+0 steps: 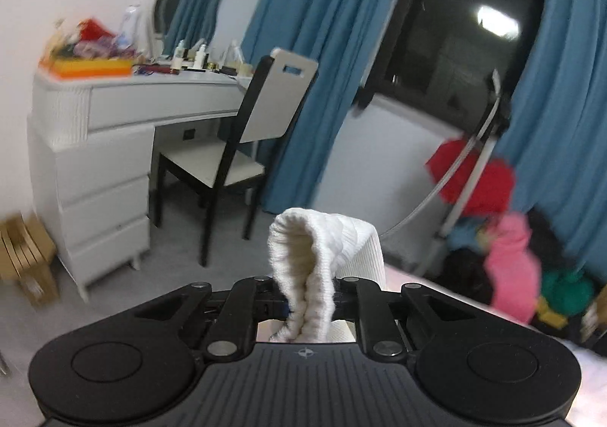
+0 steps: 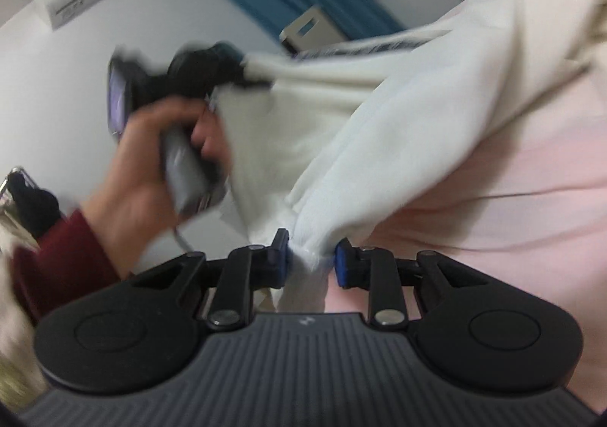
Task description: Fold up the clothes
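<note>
A white knitted garment (image 1: 322, 256) is the thing being handled. In the left wrist view its ribbed edge bunches up between the fingers of my left gripper (image 1: 309, 303), which is shut on it and lifted off the bed. In the right wrist view my right gripper (image 2: 311, 260) has its blue pads (image 2: 341, 267) pressed on another bunched part of the same white garment (image 2: 379, 115), which stretches up and left to the left gripper (image 2: 197, 70) held in a person's hand (image 2: 151, 161) with a dark red sleeve. The pink bedsheet (image 2: 512, 199) lies under the cloth.
A white dressing table (image 1: 114, 115) with a mirror and clutter stands at the left, a black and white chair (image 1: 242, 131) beside it. Blue curtains (image 1: 326, 47) frame a dark window. A heap of red, pink and green clothes (image 1: 508, 237) lies at the right.
</note>
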Tool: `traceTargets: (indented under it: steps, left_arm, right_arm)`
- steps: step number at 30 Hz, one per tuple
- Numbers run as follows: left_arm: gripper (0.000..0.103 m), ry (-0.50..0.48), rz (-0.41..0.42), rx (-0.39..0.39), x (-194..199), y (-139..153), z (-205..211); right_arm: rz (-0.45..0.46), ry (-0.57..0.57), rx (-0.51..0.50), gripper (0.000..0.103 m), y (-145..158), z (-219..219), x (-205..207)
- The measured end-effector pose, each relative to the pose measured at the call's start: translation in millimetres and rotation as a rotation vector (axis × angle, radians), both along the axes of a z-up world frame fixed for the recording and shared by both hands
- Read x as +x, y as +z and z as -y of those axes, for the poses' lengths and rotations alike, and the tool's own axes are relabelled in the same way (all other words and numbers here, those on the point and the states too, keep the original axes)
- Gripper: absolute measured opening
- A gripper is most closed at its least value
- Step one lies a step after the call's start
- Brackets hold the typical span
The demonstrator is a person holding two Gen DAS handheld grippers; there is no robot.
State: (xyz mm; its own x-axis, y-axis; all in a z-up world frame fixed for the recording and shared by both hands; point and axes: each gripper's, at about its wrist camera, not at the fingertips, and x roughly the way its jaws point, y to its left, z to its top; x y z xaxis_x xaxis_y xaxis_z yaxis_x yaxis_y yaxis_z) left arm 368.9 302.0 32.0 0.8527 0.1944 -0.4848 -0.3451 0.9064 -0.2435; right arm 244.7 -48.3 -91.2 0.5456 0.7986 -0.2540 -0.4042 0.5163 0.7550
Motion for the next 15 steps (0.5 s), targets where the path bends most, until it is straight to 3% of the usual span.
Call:
traceTargets:
  steps: [6, 11, 12, 13, 15]
  left_arm:
    - [0.018, 0.042, -0.146, 0.046, 81, -59, -17]
    - [0.028, 0.048, -0.168, 0.044, 93, -82, -22]
    - [0.038, 0.045, -0.159, 0.052, 90, -80, -20]
    - [0.054, 0.041, -0.153, 0.067, 87, -77, -17]
    - [0.077, 0.043, -0.146, 0.104, 72, -68, -8]
  right_arm:
    - [-0.017, 0.046, -0.045, 0.028, -22, -54, 44]
    - [0.013, 0.074, -0.128, 0.031, -12, -55, 55]
    - [0.005, 0.080, -0.144, 0.033, -9, -54, 56]
    - [0.008, 0.078, -0.170, 0.034, -5, -53, 54]
    - [0.029, 0.058, -0.237, 0.058, 4, -50, 49]
